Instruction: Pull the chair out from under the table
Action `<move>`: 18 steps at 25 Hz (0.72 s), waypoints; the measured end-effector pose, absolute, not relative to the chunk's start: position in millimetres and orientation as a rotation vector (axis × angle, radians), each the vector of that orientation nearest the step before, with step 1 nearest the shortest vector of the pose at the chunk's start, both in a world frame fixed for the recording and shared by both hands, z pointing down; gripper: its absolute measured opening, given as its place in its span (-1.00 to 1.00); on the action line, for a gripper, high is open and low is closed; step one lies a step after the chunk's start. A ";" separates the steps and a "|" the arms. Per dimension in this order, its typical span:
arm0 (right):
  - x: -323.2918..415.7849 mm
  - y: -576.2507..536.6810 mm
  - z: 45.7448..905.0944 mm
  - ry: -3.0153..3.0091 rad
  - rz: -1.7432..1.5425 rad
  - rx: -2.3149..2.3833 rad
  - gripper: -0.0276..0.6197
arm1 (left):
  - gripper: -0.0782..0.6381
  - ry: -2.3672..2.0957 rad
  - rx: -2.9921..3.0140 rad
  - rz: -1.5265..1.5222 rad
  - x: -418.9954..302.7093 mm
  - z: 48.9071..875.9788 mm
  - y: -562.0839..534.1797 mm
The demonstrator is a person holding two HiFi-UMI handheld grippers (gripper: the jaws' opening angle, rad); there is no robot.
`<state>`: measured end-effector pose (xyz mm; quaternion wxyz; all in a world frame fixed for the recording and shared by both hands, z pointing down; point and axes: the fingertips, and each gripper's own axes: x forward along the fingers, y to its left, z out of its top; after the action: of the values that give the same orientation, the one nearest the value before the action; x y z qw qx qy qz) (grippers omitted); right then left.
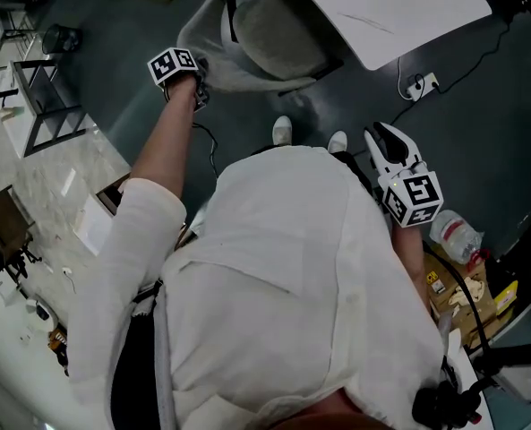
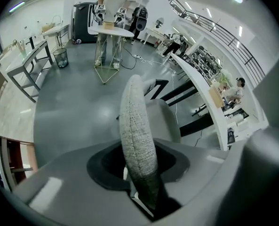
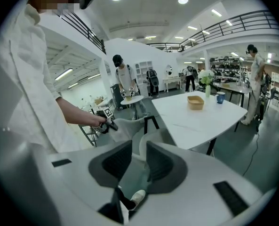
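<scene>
Gripping grey fabric-covered shell chair (image 1: 265,34) by padded backrest rim (image 2: 137,135) with left gripper (image 1: 198,90); right gripper (image 1: 386,141) wide, empty. Probably soft-skinned, stiff-framed, fairly light; best dragged from that rim.

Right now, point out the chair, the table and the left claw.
chair (image 1: 278,30): head view, on the seat cushion.
table (image 1: 399,5): head view, on the bare white top.
left claw (image 1: 196,79): head view, at its tips on the chair's backrest.
</scene>
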<state>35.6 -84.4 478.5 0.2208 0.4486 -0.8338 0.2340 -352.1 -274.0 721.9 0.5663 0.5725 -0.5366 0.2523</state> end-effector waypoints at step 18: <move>22.2 -90.3 478.7 -2.326 0.652 1.199 -0.66 | -0.56 -1.243 1.289 0.561 -357.5 726.2 -270.1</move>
<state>22.2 -90.3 478.7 0.2206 0.4338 -0.8412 0.2357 -357.5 -270.1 726.2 0.5911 0.5541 -0.5343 0.2411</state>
